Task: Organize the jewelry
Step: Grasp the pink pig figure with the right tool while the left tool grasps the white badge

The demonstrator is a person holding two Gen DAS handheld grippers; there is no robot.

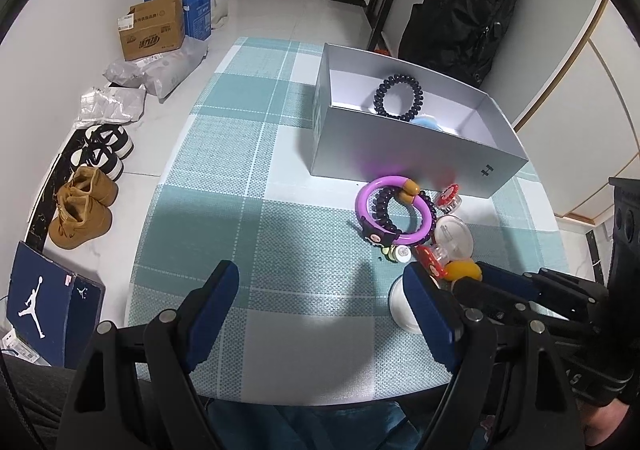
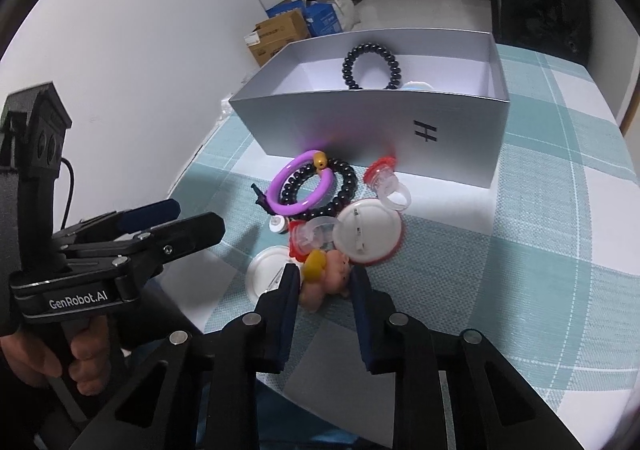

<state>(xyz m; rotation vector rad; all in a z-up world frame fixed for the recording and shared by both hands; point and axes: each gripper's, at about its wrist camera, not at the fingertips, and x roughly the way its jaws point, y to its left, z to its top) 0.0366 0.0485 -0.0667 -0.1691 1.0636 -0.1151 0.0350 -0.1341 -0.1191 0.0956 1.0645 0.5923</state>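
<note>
An open grey box [image 1: 400,145] [image 2: 360,121] stands on the checked tablecloth and holds a black bead bracelet [image 1: 396,97] [image 2: 370,65] and something light blue. In front of it lie a purple ring bracelet [image 1: 394,215] [image 2: 300,185] over another black bead bracelet [image 2: 340,185], clear plastic rings with red tops [image 2: 384,181], white round badges [image 2: 368,234] and a pink and yellow figure [image 2: 326,274]. My right gripper [image 2: 325,282] has its fingers close on either side of the pink figure, touching it. My left gripper [image 1: 320,290] is open and empty over the cloth, left of the pile.
The floor to the left holds cardboard boxes [image 1: 152,29], plastic bags, shoes [image 1: 84,205] and a blue shoebox [image 1: 44,302]. A black backpack [image 1: 464,9] hangs behind the box. The table's near edge lies just under both grippers.
</note>
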